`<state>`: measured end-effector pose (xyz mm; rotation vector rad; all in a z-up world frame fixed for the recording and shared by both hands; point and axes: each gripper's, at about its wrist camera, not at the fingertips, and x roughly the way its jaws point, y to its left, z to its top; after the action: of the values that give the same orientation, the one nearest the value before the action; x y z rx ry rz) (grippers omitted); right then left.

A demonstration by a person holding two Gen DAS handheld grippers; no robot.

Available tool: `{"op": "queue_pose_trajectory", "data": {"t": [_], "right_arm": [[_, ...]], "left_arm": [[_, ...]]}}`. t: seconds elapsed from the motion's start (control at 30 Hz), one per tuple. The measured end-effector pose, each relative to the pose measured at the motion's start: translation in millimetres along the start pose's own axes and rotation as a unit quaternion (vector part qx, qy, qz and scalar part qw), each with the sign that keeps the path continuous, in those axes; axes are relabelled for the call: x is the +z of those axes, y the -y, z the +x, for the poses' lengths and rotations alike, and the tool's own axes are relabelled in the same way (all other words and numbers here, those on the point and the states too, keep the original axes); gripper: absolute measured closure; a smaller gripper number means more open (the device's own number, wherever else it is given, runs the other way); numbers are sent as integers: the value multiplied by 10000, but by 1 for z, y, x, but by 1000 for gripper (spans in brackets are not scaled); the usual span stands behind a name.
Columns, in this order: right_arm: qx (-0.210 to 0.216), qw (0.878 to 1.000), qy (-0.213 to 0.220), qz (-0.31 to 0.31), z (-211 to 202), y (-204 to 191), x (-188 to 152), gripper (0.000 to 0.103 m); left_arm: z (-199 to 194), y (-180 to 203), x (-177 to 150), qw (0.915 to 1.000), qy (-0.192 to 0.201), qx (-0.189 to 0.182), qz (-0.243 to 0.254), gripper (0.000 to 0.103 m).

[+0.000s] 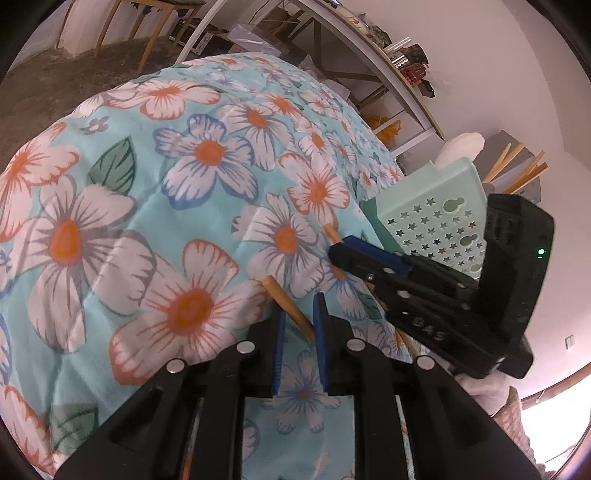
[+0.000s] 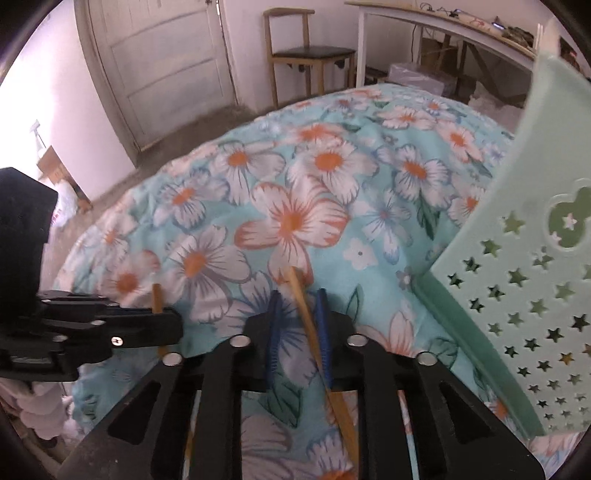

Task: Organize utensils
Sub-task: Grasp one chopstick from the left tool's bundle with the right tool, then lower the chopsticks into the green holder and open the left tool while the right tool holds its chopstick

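Two wooden chopsticks lie on a floral cloth. In the left wrist view, my left gripper [image 1: 301, 306] is open around one chopstick [image 1: 286, 302], which passes between the blue pads. My right gripper [image 1: 341, 247] is over the second chopstick [image 1: 331, 232] beside a mint-green holder [image 1: 432, 218] with star holes; several wooden sticks [image 1: 517, 170] stand in it. In the right wrist view, my right gripper [image 2: 297, 306] is open around a chopstick [image 2: 303, 306] that leans near the right pad. My left gripper [image 2: 173, 325] is at the left over the other chopstick [image 2: 158, 299]. The holder [image 2: 524, 295] stands at the right.
The floral cloth [image 1: 166, 206] covers a rounded table. A wooden chair [image 2: 306, 55], a white door [image 2: 166, 62] and a white desk [image 2: 443, 29] stand behind. Shelving [image 1: 369, 66] is at the back in the left wrist view.
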<state>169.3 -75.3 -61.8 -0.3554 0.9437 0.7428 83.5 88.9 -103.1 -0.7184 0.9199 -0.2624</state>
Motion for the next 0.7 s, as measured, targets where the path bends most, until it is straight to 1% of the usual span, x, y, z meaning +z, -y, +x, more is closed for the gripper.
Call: {"op": "queue_pose_trajectory", "data": {"t": [0.1,0.17,0.23,0.4,0.43,0.57,0.7], "right_arm": [[-72,9999,120,34,-5,1,2,95],[-145,9995,266,101,-14,2,5,99],[-205,9986,452,202,-28,6,8,99],[-548,9908,1130,511,-91,19,3,99],[-620,9873,1324,628,-109,24,-1,99],[-927,9731,1862,990,-165,37,-18,99],[-1087,9548,2374,1420,-209,52,-40,99]], "left_arm": [[-2,-1,-2,10000,33,9,30,89],[-2,0,-3,10000,56,23,45,89],[-2,2,-5,9999,112,67,90,89],[-4,9,-6,9995,250,128,164,89],[-6,12,-5,9992,310,139,207,89],[-19,28,-3,9965,645,146,512,89],[-39,57,-2,9883,1099,68,1057,90]]}}
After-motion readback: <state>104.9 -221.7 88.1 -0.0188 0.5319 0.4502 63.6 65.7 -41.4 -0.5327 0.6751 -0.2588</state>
